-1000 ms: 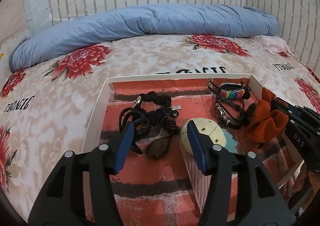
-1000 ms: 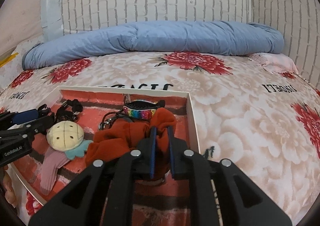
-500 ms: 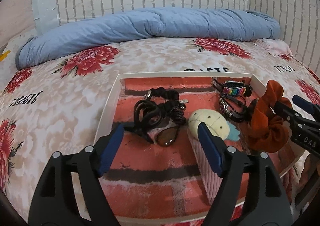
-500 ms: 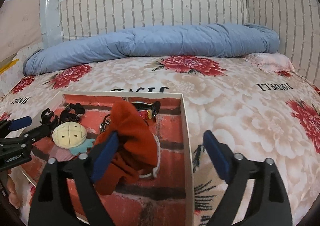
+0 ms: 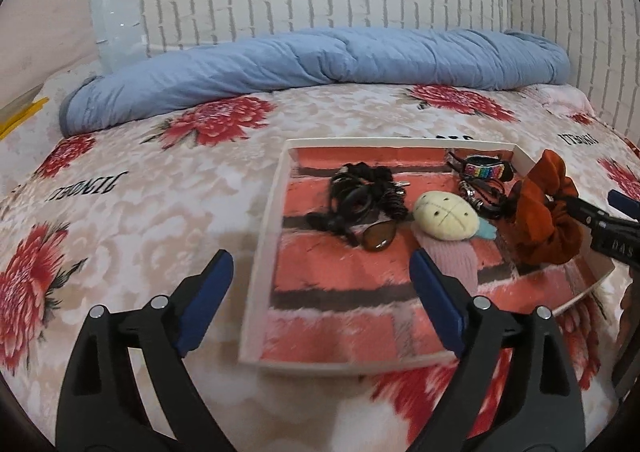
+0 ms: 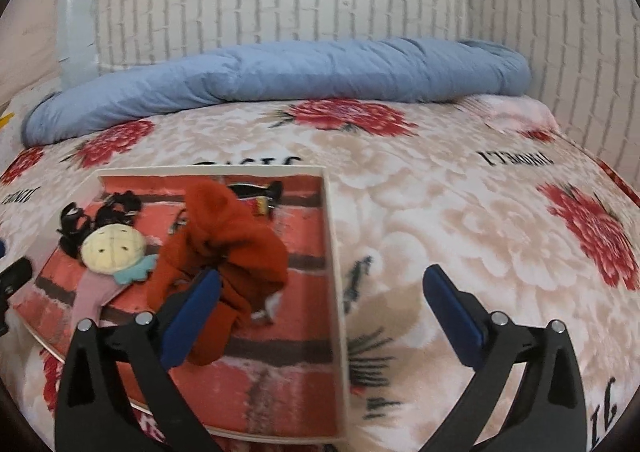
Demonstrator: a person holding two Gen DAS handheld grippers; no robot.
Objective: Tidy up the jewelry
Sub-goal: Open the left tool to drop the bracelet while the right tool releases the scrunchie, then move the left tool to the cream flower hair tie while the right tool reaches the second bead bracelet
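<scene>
the orange scrunchie [image 6: 224, 248] is draped over one finger of the right gripper [image 6: 320, 304], hanging off that left-hand pad rather than being pinched. its jaws have just been opening and now stand wide apart, with nothing pressed between them. from the left wrist view the same scrunchie [image 5: 540, 219] sits bunched at the right edge of the tray [image 5: 264, 252], hooked on the dark finger that comes in from the side.

it looks very light and completely soft, a gathered fabric ring that folds and sags any way it likes. no risk of breaking it, but it clings and snags; i'd guess it may stay caught on the pad instead of dropping. best taken by a thick fold of the cloth, or threaded through the loop.

the left gripper [image 5: 320, 292] hovers over the tray's near left corner. its jaws have also just been opening, they are spread wide and hold nothing.

the rest lies in the tray on the bed [image 5: 160, 191]: a tangle of black hair ties [image 5: 360, 191], sunglasses [image 5: 378, 238], a plush doll [image 5: 444, 217] and bracelets [image 5: 480, 173]. the glasses look rigid and scratchable; the cords look prone to dragging their neighbours along.
</scene>
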